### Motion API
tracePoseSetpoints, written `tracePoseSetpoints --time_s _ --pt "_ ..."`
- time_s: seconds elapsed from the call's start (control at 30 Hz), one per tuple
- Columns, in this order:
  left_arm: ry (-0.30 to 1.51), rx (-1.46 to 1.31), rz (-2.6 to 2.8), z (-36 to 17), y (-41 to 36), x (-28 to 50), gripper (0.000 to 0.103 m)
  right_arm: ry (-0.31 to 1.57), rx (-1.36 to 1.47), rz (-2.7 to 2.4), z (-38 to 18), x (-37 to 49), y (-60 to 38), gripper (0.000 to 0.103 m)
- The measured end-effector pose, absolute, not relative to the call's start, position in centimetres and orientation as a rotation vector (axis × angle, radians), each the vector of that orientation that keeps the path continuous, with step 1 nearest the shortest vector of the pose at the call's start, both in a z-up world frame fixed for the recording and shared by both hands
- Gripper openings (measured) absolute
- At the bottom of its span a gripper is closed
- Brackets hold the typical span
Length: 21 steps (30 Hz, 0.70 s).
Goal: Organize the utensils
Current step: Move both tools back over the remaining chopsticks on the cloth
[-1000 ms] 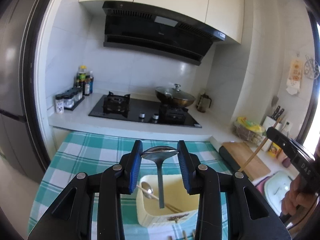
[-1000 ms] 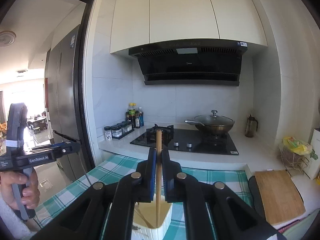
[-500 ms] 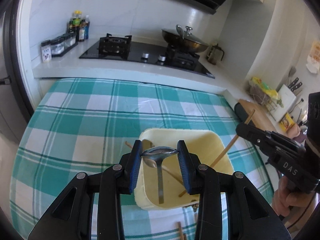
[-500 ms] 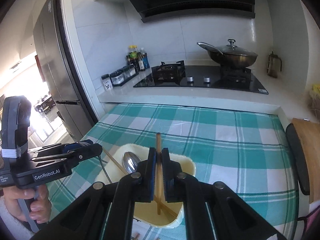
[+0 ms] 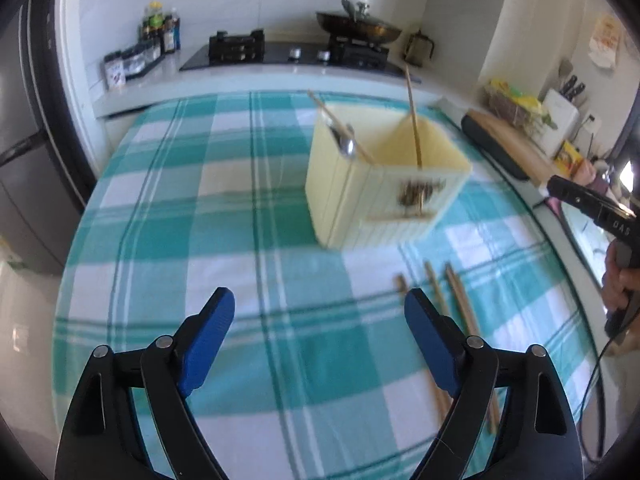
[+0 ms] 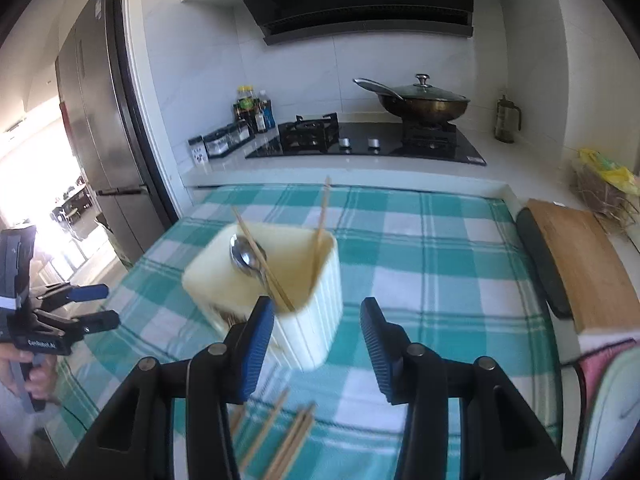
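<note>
My left tongs [image 5: 316, 316] were opening, jaws already wide, nothing between them, just checked cloth below. My right tongs [image 6: 318, 336] were opening too, about half spread and empty, with the cream holder [image 6: 312, 320] right past their tips.

The holder stood on the bench [image 5: 224, 240] with a spoon [image 6: 246, 258] and two chopsticks [image 6: 320, 232] leaning inside. The loose chopsticks [image 5: 460, 308] lay on the cloth just beside my left tongs' right pad, running under it toward me. In the right view they sat directly under the tongs.

Risks as I read them: the right tongs hung close to the holder's near corner, so a clumsy dip could have nudged it, and a light, tall box with sticks leaning out might tip or shed them. The thin sticks lay flat, side by side. A closing pad could pinch two, or roll one off. Both views were smeared, so I couldn't judge the gap well.

Room: plenty of bare cloth to the left of the holder. Tighter on the right, where the cutting board [image 6: 588, 264] and the dark strip [image 6: 540, 260] hemmed the bench edge. The other handle and a trailing cable [image 5: 596, 380] crowded that side too.
</note>
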State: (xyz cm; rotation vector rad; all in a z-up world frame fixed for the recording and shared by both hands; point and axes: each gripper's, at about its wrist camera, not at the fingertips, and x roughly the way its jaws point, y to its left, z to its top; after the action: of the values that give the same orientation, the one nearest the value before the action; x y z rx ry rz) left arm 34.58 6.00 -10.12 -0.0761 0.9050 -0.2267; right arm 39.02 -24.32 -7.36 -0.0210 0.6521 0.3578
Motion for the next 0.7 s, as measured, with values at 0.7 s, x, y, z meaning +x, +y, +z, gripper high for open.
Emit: tracePoseSetpoints --time_s 0.7 --pt "0.914 -0.044 -0.039 -20.9 1.5 28.5 0.094 0.853 -0.065 0.035 -24.2 25.1 -31.8 0.046"
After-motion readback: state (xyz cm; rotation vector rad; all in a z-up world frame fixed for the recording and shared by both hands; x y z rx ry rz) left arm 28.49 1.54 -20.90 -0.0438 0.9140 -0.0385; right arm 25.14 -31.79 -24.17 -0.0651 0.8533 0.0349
